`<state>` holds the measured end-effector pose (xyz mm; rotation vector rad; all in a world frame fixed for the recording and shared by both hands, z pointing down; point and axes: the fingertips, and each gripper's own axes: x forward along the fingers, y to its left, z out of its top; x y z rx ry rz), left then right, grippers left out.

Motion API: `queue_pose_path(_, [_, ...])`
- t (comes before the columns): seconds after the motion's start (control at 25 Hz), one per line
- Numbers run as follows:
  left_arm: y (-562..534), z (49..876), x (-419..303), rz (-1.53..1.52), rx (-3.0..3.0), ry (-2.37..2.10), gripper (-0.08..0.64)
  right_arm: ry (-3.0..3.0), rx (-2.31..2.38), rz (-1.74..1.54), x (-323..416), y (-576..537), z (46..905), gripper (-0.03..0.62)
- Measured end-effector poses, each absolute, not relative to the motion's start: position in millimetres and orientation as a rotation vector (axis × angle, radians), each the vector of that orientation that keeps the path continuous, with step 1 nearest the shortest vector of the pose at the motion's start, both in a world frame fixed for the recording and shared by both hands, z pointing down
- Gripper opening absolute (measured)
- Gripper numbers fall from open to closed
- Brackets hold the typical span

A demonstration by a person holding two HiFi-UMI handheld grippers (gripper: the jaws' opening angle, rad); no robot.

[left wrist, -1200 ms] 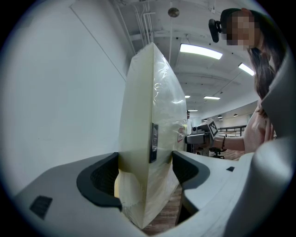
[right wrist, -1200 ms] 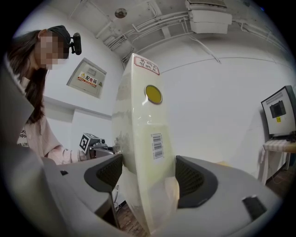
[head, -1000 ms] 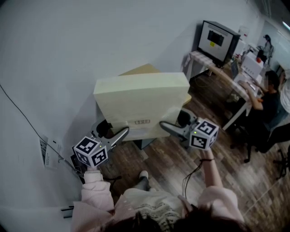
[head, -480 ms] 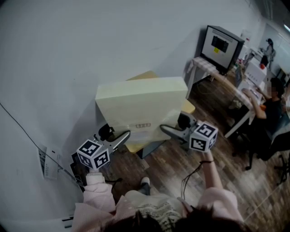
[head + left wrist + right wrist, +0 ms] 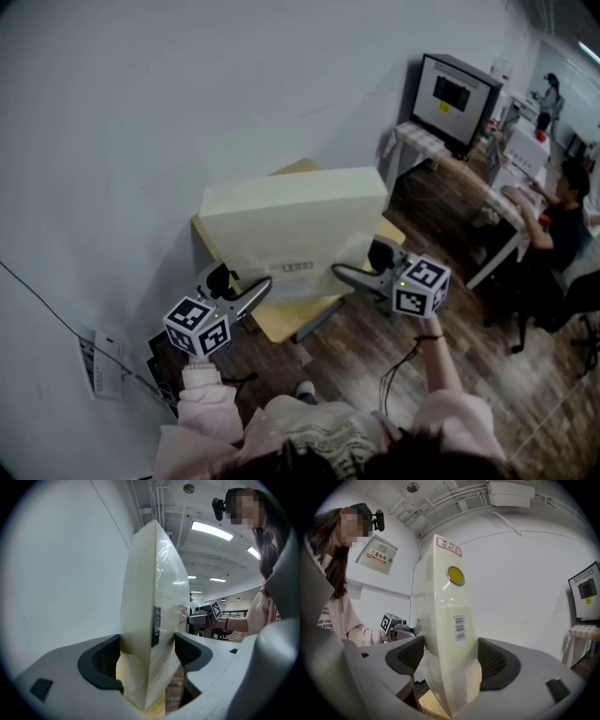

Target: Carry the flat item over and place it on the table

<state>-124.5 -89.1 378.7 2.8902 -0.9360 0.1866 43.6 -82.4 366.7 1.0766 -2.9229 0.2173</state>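
While its jaws pressed both faces of the flat item (image 5: pixel 295 220), the left gripper (image 5: pixel 263 284) held the lower left edge | right gripper (image 5: pixel 337 272) clamped the lower right edge likewise | flat item stood upright at frame centre, over the wooden table (image 5: pixel 284 320) | white wall (image 5: pixel 141 131) filled the upper left.

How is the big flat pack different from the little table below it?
The flat pack is pale cream, wrapped in shiny plastic; the table is bare tan wood. The pack is held by the left claw and the right claw; the table stands on the floor by itself. Both look rectangular.
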Motion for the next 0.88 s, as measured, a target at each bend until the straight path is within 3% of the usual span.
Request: queue_pose_path(0.88, [-184,409,-133,0.224,2.866,-0.938,0.364,-2.899,1.046,0.224,33,-179,396,0.368])
